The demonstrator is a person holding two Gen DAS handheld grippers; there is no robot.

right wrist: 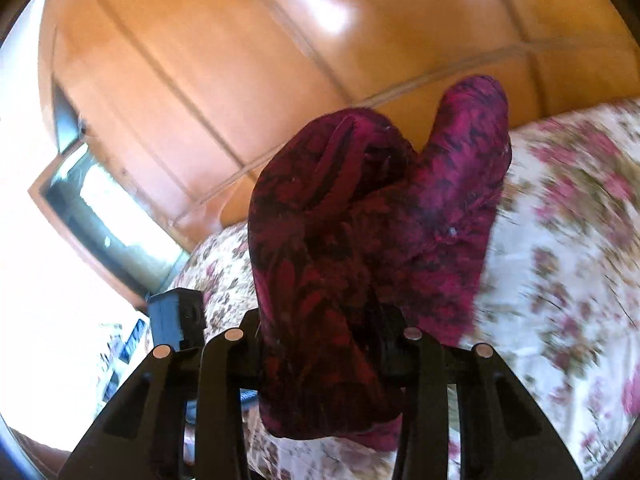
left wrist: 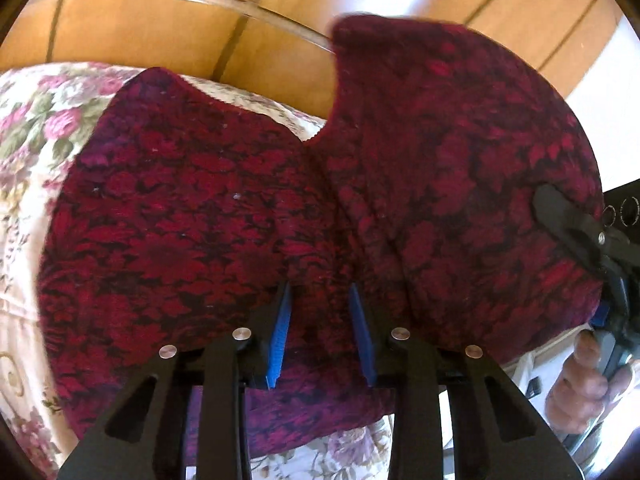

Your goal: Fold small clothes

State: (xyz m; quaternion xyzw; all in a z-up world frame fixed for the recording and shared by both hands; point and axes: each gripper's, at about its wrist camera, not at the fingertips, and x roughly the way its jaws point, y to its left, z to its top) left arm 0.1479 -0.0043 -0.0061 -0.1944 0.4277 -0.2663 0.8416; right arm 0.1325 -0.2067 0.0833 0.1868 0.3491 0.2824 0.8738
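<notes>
Above the floral bedspread, my left gripper pinches the near edge of the dark red patterned garment, its blue pads pressed into the cloth. My right gripper clamps a bunched fold, lifting it before the wooden wardrobe.

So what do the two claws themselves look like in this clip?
Both are the same build: matte black plastic linkage arms with elongated cut-outs and round silver pivot pins. The left claw has ribbed bright-blue pads on its fingers. The right claw has its pads hidden by cloth; the left wrist view shows it as a black finger with a small screw, a blue part and a grey handle.
</notes>
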